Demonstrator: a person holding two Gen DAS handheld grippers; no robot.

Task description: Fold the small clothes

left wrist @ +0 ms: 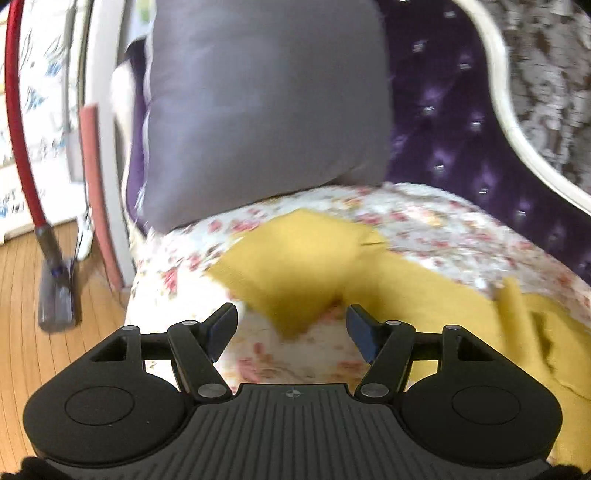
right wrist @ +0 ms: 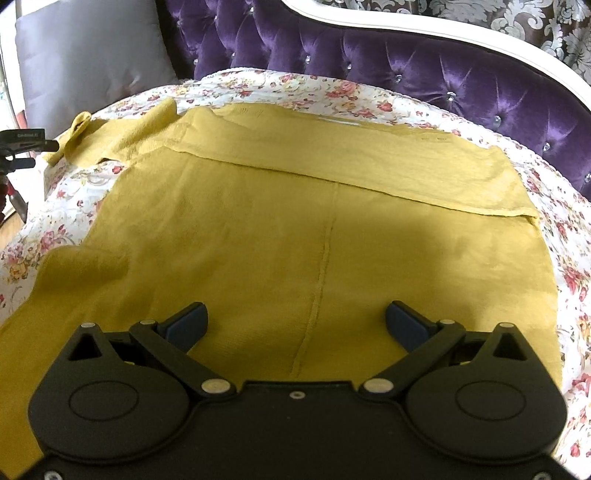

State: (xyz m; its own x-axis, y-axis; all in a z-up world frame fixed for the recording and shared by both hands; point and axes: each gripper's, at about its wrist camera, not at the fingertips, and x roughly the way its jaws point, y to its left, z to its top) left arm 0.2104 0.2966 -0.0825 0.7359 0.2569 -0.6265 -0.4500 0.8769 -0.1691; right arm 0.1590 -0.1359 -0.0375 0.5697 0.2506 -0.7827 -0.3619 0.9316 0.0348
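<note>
A mustard-yellow garment (right wrist: pixel 258 229) lies spread on a floral-covered sofa seat (right wrist: pixel 332 92), its far edge folded over toward me as a long flap (right wrist: pixel 369 162). A centre seam (right wrist: pixel 321 266) runs down it. My right gripper (right wrist: pixel 295 325) is open and empty just above its near part. My left gripper (left wrist: pixel 291 328) is open and empty, hovering by the sleeve (left wrist: pixel 295 266) that sticks out at the garment's left end. That sleeve also shows in the right wrist view (right wrist: pixel 110 136). The left wrist view is blurred.
A grey cushion (left wrist: pixel 258 110) leans on the purple tufted backrest (left wrist: pixel 461 129) at the sofa's left end. A red-handled vacuum (left wrist: pixel 55 288) stands on the wooden floor (left wrist: pixel 22 332) to the left. The white sofa frame (right wrist: pixel 443 33) curves behind.
</note>
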